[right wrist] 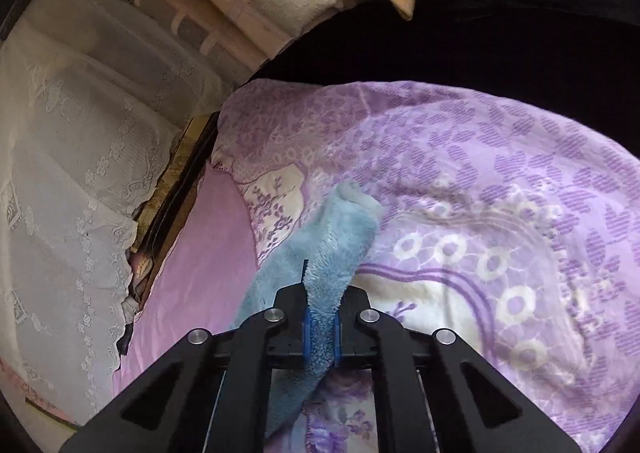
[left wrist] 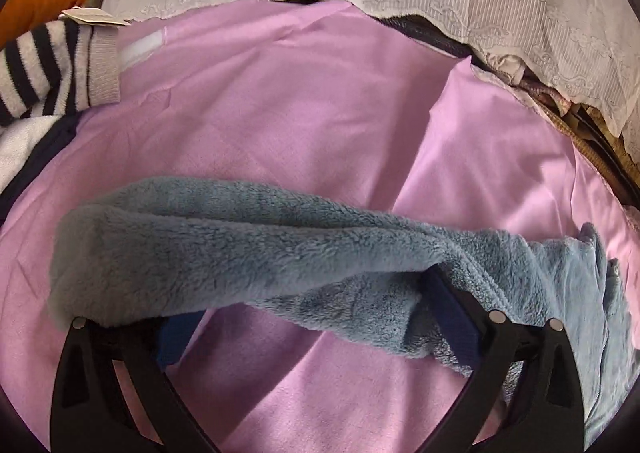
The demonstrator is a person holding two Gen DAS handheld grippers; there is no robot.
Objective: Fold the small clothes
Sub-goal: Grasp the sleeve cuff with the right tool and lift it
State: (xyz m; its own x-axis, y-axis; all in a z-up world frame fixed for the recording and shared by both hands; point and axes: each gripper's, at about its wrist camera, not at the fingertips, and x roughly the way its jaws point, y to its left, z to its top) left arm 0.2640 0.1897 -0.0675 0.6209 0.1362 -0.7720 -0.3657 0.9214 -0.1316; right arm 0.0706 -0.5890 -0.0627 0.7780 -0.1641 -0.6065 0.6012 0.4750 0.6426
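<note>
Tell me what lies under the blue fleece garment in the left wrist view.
Under the blue fleece garment lies the pink sheet, showing around it and through the open left claw. The claw's fingertips are covered by fleece draped over them.

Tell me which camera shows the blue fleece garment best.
The left wrist view: the blue fleece garment stretches across the frame over the pink sheet, draped over the left gripper. The right wrist view shows only a narrow bunched strip pinched in the right gripper jaws.
</note>
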